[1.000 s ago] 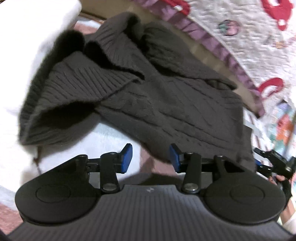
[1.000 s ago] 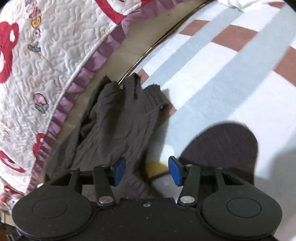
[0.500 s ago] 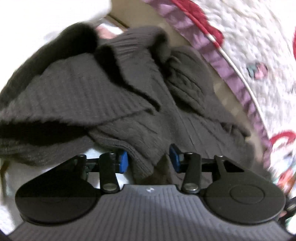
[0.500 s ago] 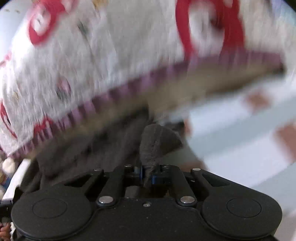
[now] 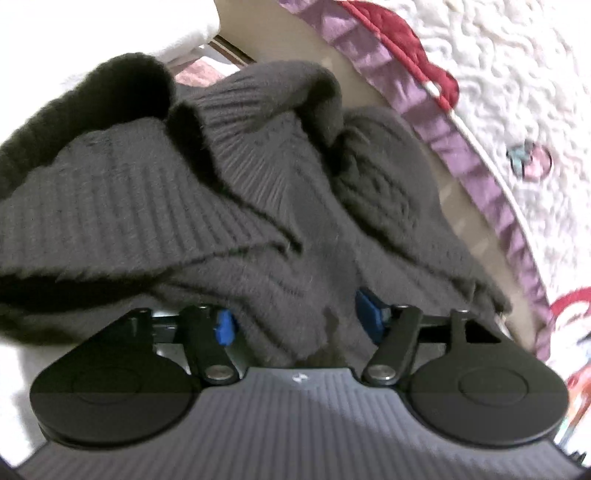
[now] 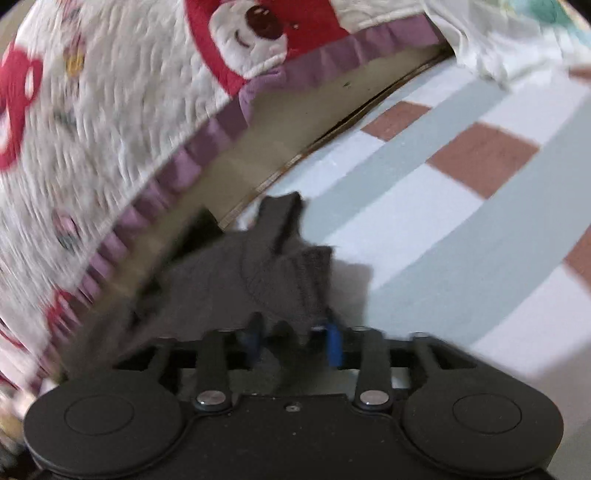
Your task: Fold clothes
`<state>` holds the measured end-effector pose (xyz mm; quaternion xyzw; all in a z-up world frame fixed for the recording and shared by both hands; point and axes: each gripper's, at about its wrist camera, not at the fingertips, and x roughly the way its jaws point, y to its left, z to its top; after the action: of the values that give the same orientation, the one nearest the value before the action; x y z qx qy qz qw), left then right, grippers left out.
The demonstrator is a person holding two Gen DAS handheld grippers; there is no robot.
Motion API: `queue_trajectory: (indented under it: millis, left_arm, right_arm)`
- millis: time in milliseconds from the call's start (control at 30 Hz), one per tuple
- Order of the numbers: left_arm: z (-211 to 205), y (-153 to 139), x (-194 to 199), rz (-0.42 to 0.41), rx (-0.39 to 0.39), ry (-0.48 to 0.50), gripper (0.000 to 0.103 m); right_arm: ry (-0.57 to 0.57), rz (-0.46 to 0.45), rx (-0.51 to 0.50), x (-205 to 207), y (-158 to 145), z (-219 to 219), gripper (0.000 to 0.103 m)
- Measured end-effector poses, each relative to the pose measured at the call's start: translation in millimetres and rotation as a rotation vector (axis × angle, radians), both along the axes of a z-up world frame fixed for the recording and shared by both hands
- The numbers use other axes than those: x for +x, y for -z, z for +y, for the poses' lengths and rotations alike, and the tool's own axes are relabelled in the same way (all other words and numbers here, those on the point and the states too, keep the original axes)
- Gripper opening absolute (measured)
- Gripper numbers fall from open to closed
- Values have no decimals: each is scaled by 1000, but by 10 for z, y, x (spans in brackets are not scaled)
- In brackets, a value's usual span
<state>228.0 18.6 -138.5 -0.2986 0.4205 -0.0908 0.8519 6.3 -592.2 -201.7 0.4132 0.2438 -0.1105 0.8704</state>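
A dark brown cable-knit sweater [image 5: 229, 206] lies crumpled across the left wrist view, its ribbed folds piled up at the left. My left gripper [image 5: 295, 320] is open, and a lobe of the knit hangs between its blue pads [image 5: 223, 326]. In the right wrist view one end of the sweater [image 6: 273, 273] lies on the checked bedsheet [image 6: 443, 206]. My right gripper [image 6: 293, 343] has its blue pads [image 6: 334, 347] partly apart, with the ribbed end of the knit bunched between them.
A white quilt with red bear prints and a purple frill [image 6: 110, 110] hangs over a beige board [image 6: 266, 147] along the bed's far side. The same quilt [image 5: 517, 92] fills the right of the left wrist view. White fluffy cloth [image 5: 110, 33] lies behind the sweater.
My left gripper has pushed forward until the knit lies between its open pads. My right gripper shut on the sweater's end half a second ago, and its pads have since spread apart.
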Motion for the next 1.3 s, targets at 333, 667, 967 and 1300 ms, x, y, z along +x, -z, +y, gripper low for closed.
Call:
queue_trajectory:
  millis: [333, 667, 967, 1300]
  left_arm:
    - [-396, -432, -258, -160, 327, 129, 11]
    - [-1271, -701, -1664, -52, 124, 304, 12]
    - [-1527, -321, -1968, 71, 223, 371, 21]
    - [-1004, -501, -2046, 42, 92, 287, 27]
  right_arm:
    - [-58, -48, -113, 477, -317, -94, 10]
    - [126, -41, -566, -722, -1380, -537, 9]
    - [139, 296, -440, -1094, -443, -735, 14]
    - [54, 240, -471, -1350, -778, -222, 36]
